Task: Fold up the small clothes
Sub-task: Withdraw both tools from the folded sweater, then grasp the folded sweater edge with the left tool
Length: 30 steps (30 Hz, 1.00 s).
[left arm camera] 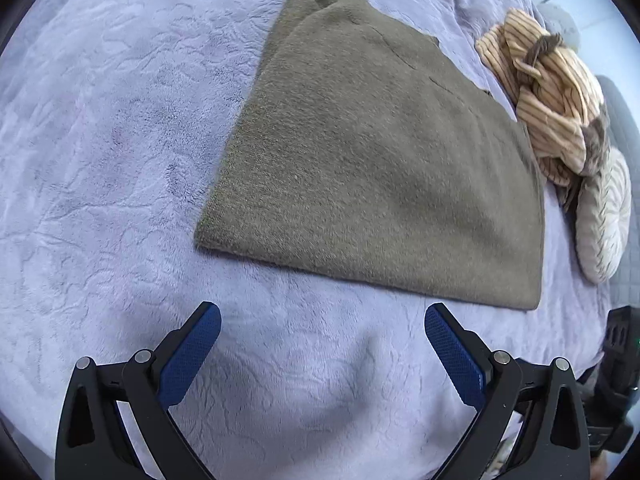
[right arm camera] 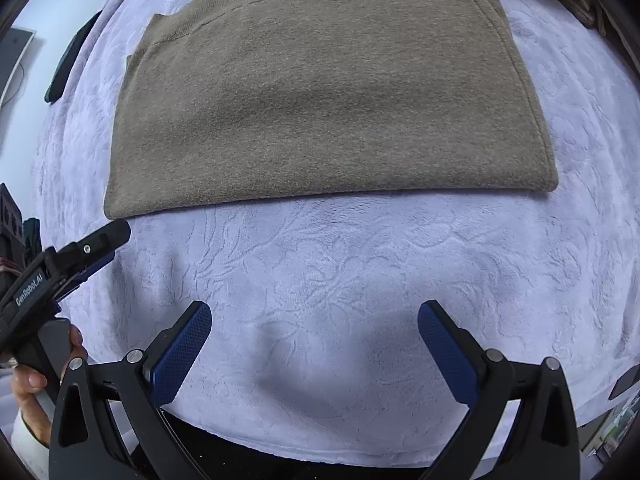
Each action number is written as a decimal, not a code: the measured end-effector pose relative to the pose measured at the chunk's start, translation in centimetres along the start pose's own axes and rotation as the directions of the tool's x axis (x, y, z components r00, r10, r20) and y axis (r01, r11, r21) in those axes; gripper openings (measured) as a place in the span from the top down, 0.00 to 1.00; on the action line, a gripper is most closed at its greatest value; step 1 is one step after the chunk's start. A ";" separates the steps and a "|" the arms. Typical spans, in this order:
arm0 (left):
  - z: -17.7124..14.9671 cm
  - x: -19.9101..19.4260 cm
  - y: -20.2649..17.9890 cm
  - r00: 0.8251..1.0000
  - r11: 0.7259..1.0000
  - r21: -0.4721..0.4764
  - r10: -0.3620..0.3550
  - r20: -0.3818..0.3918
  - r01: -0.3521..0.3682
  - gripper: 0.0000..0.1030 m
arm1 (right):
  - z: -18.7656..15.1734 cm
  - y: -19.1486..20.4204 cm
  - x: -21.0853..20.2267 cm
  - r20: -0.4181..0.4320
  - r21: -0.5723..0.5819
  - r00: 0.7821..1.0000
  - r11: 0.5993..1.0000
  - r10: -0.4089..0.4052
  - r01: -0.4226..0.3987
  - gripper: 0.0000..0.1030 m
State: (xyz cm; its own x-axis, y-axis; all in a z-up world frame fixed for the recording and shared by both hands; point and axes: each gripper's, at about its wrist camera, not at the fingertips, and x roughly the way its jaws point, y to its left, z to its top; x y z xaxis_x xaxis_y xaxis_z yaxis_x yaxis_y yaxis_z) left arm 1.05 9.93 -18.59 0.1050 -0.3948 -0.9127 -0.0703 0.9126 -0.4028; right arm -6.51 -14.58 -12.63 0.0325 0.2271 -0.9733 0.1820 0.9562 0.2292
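Your olive-brown knitted garment (left arm camera: 372,152) lies folded flat on the pale lavender plush blanket (left arm camera: 100,160), its near edge straight and just ahead of both tools. Your left gripper (left arm camera: 323,344) hangs above bare blanket with its blue-padded fingers (left arm camera: 192,356) spread wide, holding nothing. Your right gripper (right arm camera: 314,342) is likewise spread apart and empty, short of the garment's near edge. From the right wrist view, your left hand (right arm camera: 36,376) grips the left tool's handle at the lower left. A crumpled orange-striped cloth (left arm camera: 552,100) and a cream ribbed round cushion (left arm camera: 604,212) sit just beyond the garment's far right side.
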 end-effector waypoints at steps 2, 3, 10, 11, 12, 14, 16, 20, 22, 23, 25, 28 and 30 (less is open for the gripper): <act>0.3 0.4 0.8 1.000 0.999 -0.015 -0.031 -0.003 0.031 0.01 | 0.2 0.2 0.2 0.001 -0.003 1.000 1.000 -0.005 0.005 0.00; 0.5 0.7 1.1 0.999 0.998 -0.023 -0.053 -0.005 0.052 0.01 | 0.3 0.2 0.3 0.002 -0.005 1.000 1.000 -0.008 0.008 0.00; 1.7 2.2 1.1 0.977 0.974 -0.071 -0.212 0.031 0.213 0.01 | 2.9 1.0 0.3 0.073 -0.036 0.997 0.999 -0.036 0.039 0.00; 2.0 2.6 0.9 0.974 0.972 -0.075 -0.222 0.036 0.224 0.01 | 3.6 1.1 0.3 0.086 -0.045 0.995 0.998 -0.043 0.047 0.00; 2.1 2.8 0.8 0.972 0.969 -0.079 -0.230 0.042 0.232 0.01 | 4.2 1.2 0.4 0.098 -0.053 0.994 0.997 -0.053 0.058 0.00; 2.3 3.2 0.7 0.969 0.965 -0.089 -0.241 0.053 0.245 0.01 | 5.7 1.4 0.7 0.128 -0.062 0.989 0.995 -0.067 0.075 0.00; 2.5 3.5 0.7 0.966 0.962 -0.102 -0.249 0.068 0.255 0.01 | 7.0 1.4 1.4 0.145 -0.062 0.988 0.996 -0.050 0.060 0.13; 2.9 4.3 0.9 0.961 0.952 -0.149 -0.254 0.107 0.268 0.01 | 7.9 0.4 3.6 0.106 -0.057 0.993 0.997 -0.043 0.049 0.37; 3.3 4.6 0.8 0.960 0.946 -0.182 -0.248 0.130 0.269 0.01 | 7.9 0.0 4.1 0.103 -0.082 0.994 0.996 -0.023 0.031 0.38; 3.4 4.6 0.6 0.960 0.944 -0.195 -0.243 0.141 0.268 0.01 | 7.9 -0.1 4.1 0.103 -0.095 0.995 0.995 -0.018 0.028 0.38; 3.6 3.7 -0.2 0.950 0.938 -0.186 -0.261 0.171 0.291 0.01 | 7.7 -0.2 4.1 0.100 -0.122 0.995 0.992 -0.013 0.025 0.38; 4.1 2.1 -2.3 0.935 0.947 -0.103 -0.276 0.221 0.304 0.01 | 7.6 -0.6 4.0 0.093 -0.135 0.996 0.991 -0.008 0.021 0.38; 4.7 2.7 -2.8 0.945 0.958 -0.091 -0.247 0.216 0.271 0.01 | 7.6 -1.0 3.9 0.091 -0.126 0.996 0.992 0.000 0.012 0.38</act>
State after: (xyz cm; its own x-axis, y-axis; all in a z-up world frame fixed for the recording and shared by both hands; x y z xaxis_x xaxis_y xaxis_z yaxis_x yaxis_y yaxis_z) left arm 6.16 6.82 -19.58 0.3304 -0.5753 -0.7482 -0.1292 0.7577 -0.6397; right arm 0.92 -16.07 -16.72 0.1218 0.2090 -0.9703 0.0574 0.9745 0.2171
